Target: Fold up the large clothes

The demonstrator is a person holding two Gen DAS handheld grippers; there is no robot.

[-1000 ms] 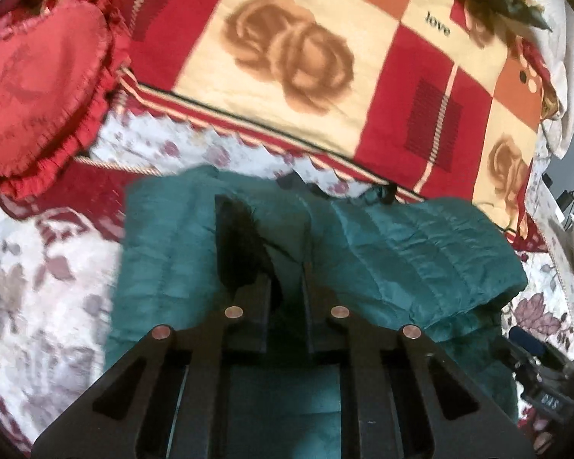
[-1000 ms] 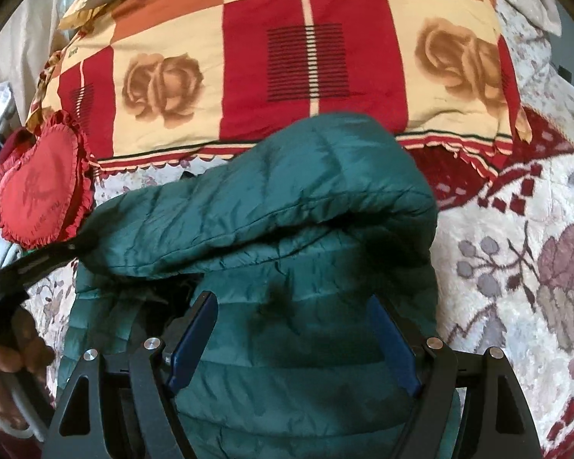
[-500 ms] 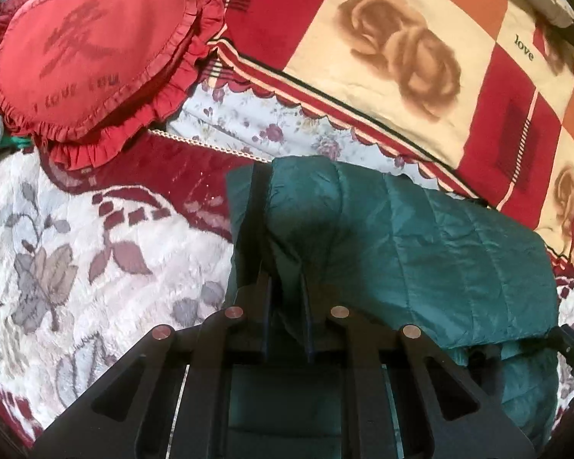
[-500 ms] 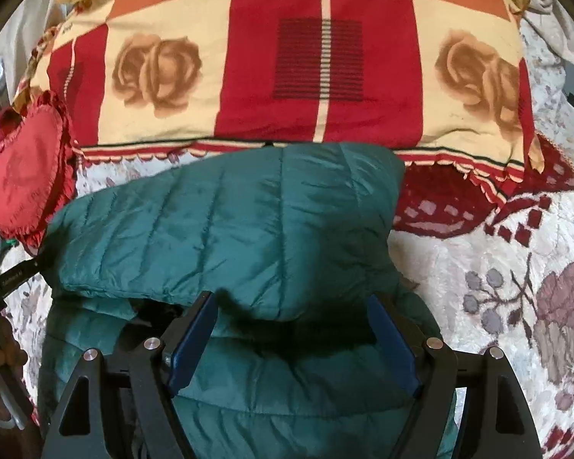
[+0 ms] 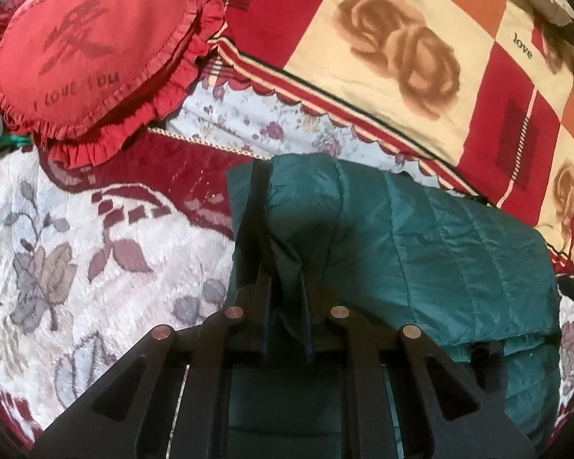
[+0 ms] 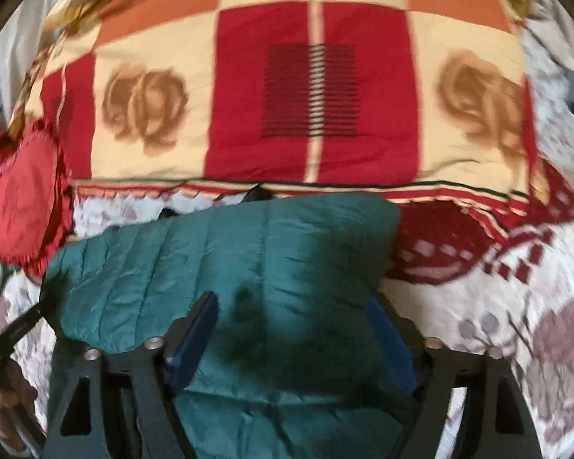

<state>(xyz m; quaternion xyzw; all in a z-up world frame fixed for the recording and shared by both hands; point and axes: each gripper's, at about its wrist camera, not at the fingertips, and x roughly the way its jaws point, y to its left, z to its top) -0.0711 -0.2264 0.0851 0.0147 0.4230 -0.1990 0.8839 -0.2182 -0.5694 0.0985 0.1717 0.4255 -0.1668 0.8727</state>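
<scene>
The green quilted jacket (image 5: 421, 252) lies folded over itself on the flowered bedspread (image 5: 76, 260) below the rose-patterned quilt (image 5: 401, 61), its left edge pinched in the left gripper (image 5: 285, 298), whose fingers are clamped on it, while the right gripper (image 6: 294, 340) straddles the fold with fingers closing, not yet pressing.

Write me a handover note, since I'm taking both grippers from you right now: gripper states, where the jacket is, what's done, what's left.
Left gripper: shut on a pinch of the green quilted jacket.
Right gripper: jaws closing, jacket fabric between them, not visibly pinched.
Jacket: on the floral bedspread, below the rose-patterned quilt, beside the heart cushion.
Done: top part folded over the lower layer.
Left: release, flatten, probably one more fold.
</scene>
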